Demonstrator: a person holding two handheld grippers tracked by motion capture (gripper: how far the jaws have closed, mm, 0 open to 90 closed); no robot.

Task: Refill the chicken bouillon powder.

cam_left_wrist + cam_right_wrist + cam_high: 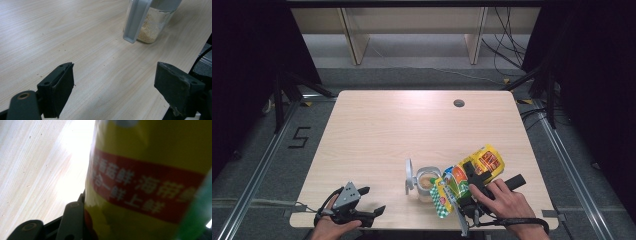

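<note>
The wooden table (377, 130) lies bare toward its far edge. Near the front edge, the right gripper (469, 187) clasps a yellow pouch (469, 172) tilted over the open jar (427, 184); the left gripper (369, 200) rests gaping, well apart.

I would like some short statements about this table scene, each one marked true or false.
1. The right gripper holds a yellow bag tilted over the jar. True.
2. The jar is empty. False: it holds pale granules.
3. The left gripper is shut on the jar. False: its jaws stand open, apart from the jar.
4. The jar's lid is flipped open. True.
5. A round hole lies near the table's far edge. True.
</note>
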